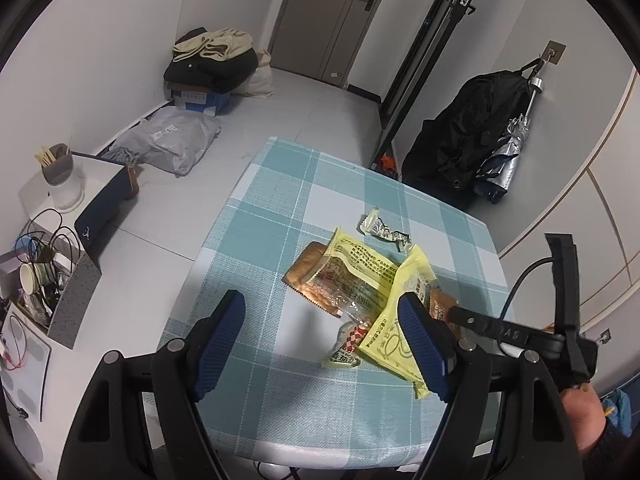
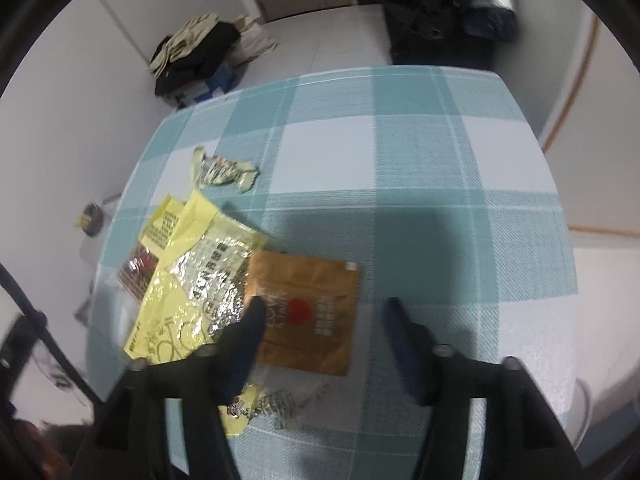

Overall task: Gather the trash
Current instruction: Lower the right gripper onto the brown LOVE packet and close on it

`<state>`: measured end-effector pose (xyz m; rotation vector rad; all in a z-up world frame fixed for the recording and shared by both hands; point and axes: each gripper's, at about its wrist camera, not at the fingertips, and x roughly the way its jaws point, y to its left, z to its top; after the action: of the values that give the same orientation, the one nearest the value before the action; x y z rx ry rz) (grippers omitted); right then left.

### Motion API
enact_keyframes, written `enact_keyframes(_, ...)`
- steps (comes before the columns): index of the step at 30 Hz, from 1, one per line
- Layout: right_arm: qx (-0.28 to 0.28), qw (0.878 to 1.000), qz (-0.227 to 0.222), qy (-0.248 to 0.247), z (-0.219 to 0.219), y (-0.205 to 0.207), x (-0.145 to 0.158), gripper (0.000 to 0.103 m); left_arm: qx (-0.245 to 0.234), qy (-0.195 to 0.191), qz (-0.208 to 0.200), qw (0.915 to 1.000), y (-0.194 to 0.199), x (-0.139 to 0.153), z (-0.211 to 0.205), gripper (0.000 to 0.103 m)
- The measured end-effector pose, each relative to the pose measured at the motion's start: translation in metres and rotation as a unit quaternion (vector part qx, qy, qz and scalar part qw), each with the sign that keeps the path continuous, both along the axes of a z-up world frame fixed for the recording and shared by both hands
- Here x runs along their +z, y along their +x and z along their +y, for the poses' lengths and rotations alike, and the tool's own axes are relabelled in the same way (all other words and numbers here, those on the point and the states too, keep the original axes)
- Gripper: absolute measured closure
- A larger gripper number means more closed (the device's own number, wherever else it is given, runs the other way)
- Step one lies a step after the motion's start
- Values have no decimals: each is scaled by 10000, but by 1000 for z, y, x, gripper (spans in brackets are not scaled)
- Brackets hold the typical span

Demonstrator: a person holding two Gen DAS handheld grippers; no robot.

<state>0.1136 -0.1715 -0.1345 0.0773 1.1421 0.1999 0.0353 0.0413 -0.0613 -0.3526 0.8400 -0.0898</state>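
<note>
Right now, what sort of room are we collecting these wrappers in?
Most likely a small room in a home or rented flat: a table with a teal checked cloth, a pile of clothes on boxes on the tiled floor, a black bag hung on a wall hook, and a closed door behind.

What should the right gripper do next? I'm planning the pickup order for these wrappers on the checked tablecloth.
Probably lower the right gripper and close on the brown packet. Its jaws stand open with nothing between the pads, and the packet lies flat just beyond them, its left edge tucked under the yellow wrapper. The left gripper is open too, over the pile's other side.
</note>
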Motion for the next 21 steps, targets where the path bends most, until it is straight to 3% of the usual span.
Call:
enact_keyframes(6, 318, 9957, -164, -852, 27, 2, -9, 25, 73, -187, 67, 9998, 3, -2, 6, 27)
enact_keyframes(10, 385, 9953, -233, -862, 25, 3, -9, 29, 122, -302, 97, 9994, 4, -3, 10, 27)
enact_keyframes(12, 295, 9958, -267, -820, 18, 4, -7, 48, 127, -354, 102, 9992, 5, -3, 11, 27)
enact_keyframes(14, 213, 9976, -246, -607, 9, 5, -5, 54, 141, -324, 123, 9993, 6, -4, 11, 27)
enact_keyframes(17, 83, 9992, -181, -342, -3, 9, -5, 89, 117, -306, 143, 9994, 7, -4, 9, 27)
enact_keyframes(21, 30, 9999, -65, 77, -17, 11, -6, 96, 39, -179, 116, 9998, 5, -4, 5, 27)
